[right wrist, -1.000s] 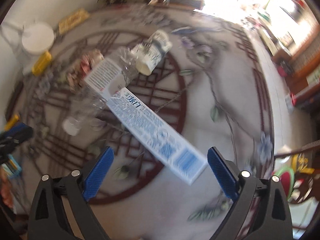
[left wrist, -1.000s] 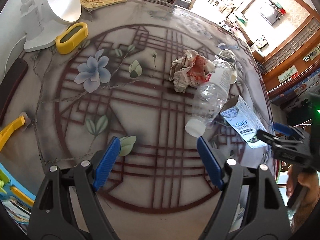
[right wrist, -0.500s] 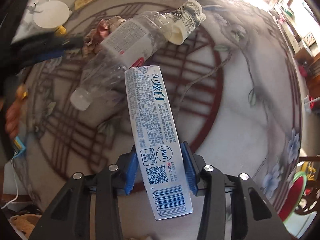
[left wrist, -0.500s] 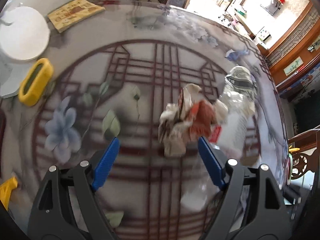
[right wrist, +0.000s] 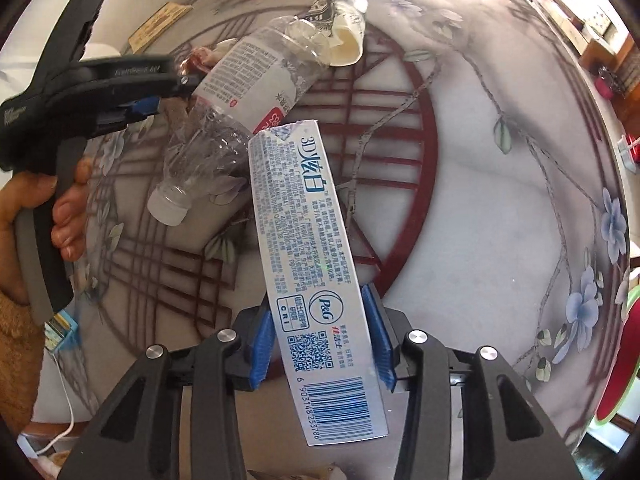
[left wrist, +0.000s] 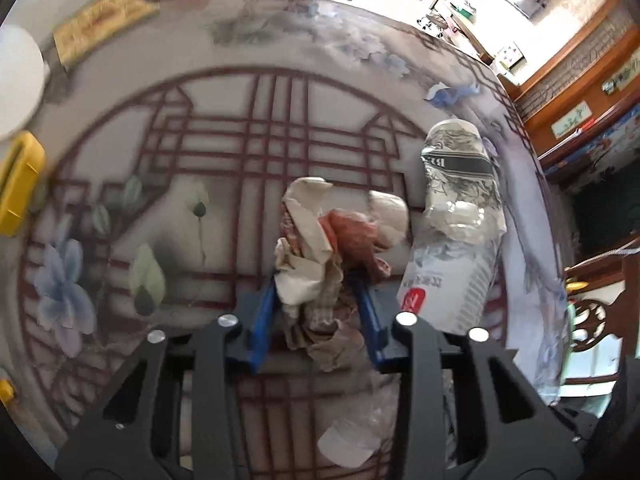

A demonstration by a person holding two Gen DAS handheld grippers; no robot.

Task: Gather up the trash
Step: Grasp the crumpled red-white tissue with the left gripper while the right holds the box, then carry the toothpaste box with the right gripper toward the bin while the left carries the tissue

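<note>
Blue pads of the left hand-held gripper (left wrist: 316, 316) have just been closing, and they now pinch the crumpled paper wad (left wrist: 320, 256), which bulges out above and below them. The right hand-held gripper (right wrist: 320, 340) is clenched on the toothpaste box (right wrist: 308, 264), its pads pressed to the two long sides near the barcode end while the other end of the box points toward 12 o'clock.

As I judge it, the collecting is at an early stage: two pieces are gripped but neither has gone anywhere, and no bin or bag shows in either view. Left on the patterned surface (right wrist: 500, 220) are the clear plastic bottle (right wrist: 236, 108), lying on its side with its white cap toward 7 o'clock, and the crushed paper cup (right wrist: 340, 20) touching its base at 1 o'clock.

The left wrist view shows the wad grip directly and the cup's printed side (left wrist: 460, 172) at 2 o'clock, plus a yellow object (left wrist: 18, 184) at 9 o'clock and a booklet (left wrist: 104, 20) at 11 o'clock near the surface's far edge. It hides most of the bottle behind the gripper body. The right wrist view gives the bottle whole, the cup's open mouth, and the person's hand (right wrist: 36, 224) wrapped round the left gripper's handle at 9 o'clock; there, the wad is almost wholly hidden behind that gripper.
</note>
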